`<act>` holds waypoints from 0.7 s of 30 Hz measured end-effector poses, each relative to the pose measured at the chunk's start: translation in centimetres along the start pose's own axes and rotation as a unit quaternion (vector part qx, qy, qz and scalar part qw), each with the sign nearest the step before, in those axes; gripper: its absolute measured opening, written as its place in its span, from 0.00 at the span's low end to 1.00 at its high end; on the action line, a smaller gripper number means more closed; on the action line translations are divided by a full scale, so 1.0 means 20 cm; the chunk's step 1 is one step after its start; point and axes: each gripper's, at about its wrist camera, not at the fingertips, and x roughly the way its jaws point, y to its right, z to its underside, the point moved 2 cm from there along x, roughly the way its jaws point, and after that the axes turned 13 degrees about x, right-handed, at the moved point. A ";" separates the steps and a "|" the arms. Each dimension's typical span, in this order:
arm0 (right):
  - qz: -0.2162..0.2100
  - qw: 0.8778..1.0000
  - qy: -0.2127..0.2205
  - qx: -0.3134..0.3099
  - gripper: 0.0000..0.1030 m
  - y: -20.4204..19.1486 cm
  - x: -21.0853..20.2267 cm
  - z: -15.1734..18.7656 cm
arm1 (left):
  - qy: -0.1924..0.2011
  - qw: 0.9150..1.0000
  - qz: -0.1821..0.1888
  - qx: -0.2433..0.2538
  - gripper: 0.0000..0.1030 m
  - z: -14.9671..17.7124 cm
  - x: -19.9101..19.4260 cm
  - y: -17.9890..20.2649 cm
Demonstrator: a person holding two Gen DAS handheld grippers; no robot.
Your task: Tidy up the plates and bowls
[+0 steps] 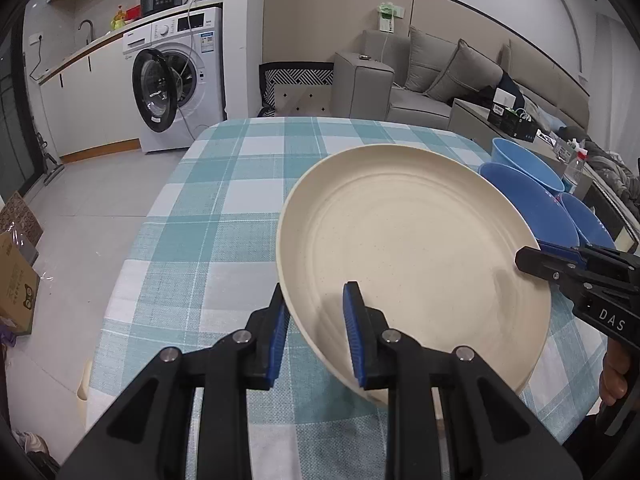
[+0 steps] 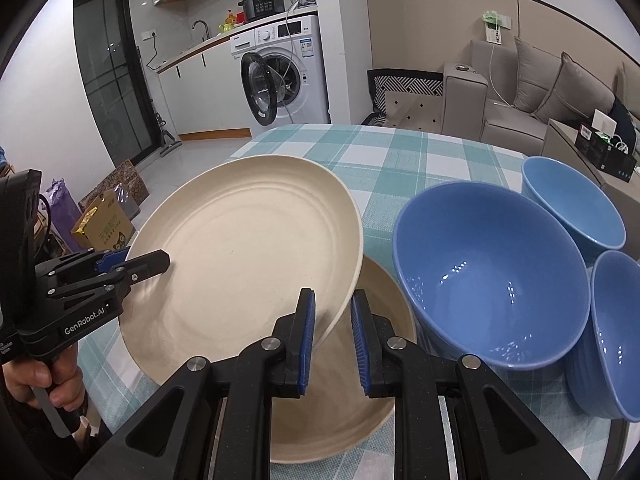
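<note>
A cream plate (image 1: pixel 412 248) (image 2: pixel 248 248) is held tilted above the checked table by both grippers. My left gripper (image 1: pixel 316 332) has its jaws around the plate's left rim, with a gap still showing at the pads. My right gripper (image 2: pixel 332 340) straddles the plate's right rim, with its pads not quite touching. It also shows in the left wrist view (image 1: pixel 532 258). A second cream plate (image 2: pixel 360 400) lies flat on the table under the first. Three blue bowls stand to the right: a large one (image 2: pixel 488 280), a far one (image 2: pixel 576 204) and a near one (image 2: pixel 616 332).
The table with a teal checked cloth (image 1: pixel 240 184) has its left edge close to the plate. A washing machine (image 1: pixel 176 76) with its door open stands behind. A grey sofa (image 1: pixel 440 76) lies beyond the table's far edge. Boxes (image 1: pixel 16 280) sit on the floor at left.
</note>
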 end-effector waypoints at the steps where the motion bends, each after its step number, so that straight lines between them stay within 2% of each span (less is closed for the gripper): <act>1: 0.001 1.000 0.000 0.002 0.18 0.01 0.00 0.01 | -0.001 1.000 0.001 0.002 0.24 0.00 0.00 0.01; 13: 0.008 1.000 -0.004 0.004 0.18 0.07 -0.02 0.10 | -0.014 1.000 0.004 0.020 0.24 0.02 0.04 0.08; 21: 0.016 1.000 -0.017 -0.002 0.18 0.08 0.00 0.11 | -0.020 0.999 0.003 0.028 0.24 0.02 0.06 0.10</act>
